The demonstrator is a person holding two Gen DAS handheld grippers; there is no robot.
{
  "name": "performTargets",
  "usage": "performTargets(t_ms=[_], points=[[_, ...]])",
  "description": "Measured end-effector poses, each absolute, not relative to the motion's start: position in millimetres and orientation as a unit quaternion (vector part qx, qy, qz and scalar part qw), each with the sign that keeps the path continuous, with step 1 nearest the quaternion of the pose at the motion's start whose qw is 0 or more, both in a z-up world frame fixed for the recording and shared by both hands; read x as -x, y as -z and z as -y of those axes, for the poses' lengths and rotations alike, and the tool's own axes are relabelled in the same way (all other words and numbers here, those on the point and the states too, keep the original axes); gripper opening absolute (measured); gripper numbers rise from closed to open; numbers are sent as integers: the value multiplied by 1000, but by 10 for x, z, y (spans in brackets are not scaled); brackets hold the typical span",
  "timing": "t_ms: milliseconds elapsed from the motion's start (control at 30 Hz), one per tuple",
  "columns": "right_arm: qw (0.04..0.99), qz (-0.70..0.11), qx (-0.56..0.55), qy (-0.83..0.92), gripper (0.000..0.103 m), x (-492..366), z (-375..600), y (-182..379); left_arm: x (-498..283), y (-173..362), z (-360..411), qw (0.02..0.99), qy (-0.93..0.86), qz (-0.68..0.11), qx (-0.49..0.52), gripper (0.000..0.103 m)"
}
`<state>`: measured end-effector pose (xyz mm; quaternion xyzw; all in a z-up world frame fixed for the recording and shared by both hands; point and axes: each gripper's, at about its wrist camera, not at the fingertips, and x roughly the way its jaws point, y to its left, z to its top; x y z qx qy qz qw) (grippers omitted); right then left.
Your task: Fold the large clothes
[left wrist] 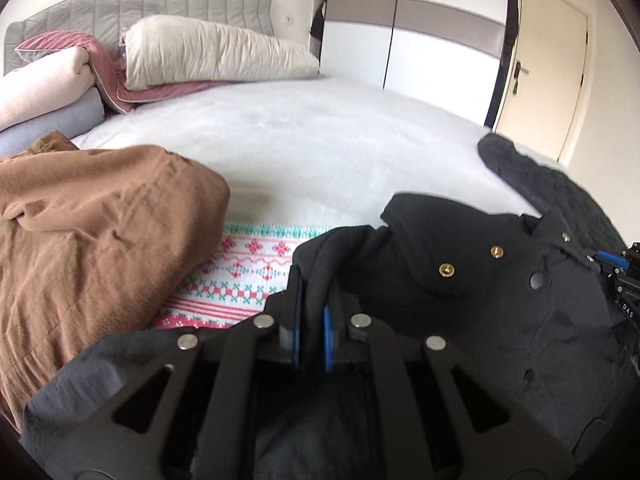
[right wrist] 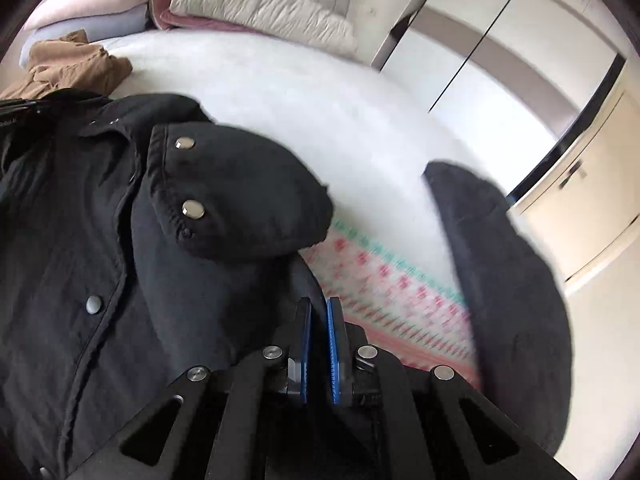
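Gripping the black jacket [left wrist: 472,280] at two points, both grippers were set up for a two-corner hold, which is what a big floppy garment needs if it is to be moved without bunching.

Left gripper [left wrist: 312,312]: jaws clenched, a ridge of black cloth pinched between the blue pads [left wrist: 329,336]. Right gripper [right wrist: 318,332]: jaws nearly together, dark fabric running into the gap, so I judged it clamped on the jacket edge too, though motion blur made the contact hard to confirm.

Jacket lay on the bed [left wrist: 320,148], near edge, partly over a patterned blanket [left wrist: 240,272] with red and teal stitching. Its snap flap [right wrist: 224,196] sat humped up between the two grips, probably collar or hood end. That suggests the grips were on the upper part, one either side of the opening.

Another dark piece [right wrist: 512,280] lay to the right, blurred; sleeve or separate item, could not tell.

A brown garment [left wrist: 92,232] sat heaped just left of the jacket, well inside the working area. Folded bedding [left wrist: 208,52] was stacked at the headboard, clear of the work.

Judgement: early in the fold, jacket still rumpled, no crease made. Risk: thick fabric slipping from narrow pads; brown heap crowding the spread.
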<state>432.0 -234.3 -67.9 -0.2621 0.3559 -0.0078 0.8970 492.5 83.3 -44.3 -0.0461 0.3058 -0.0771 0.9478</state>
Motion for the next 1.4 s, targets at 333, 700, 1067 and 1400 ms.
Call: performTargets(t_ms=[333,700,1067,1400], points=[[903,-375,162,131,17,-5179,2810,734,-5317,878,-820,919,29,-391,45,44],[890,-454,31,35,62,-5068,3258,1439,-5007,1163,-217,892,124,-435,-23,76],[910,-415,-14,-9,70,-3946,3360,283,-4073,196,-674,889,137,-435,33,84],[911,-410,-19,-52,86,-2545,3297,-752,-2675,-565,-2042,900,58,-423,84,93]])
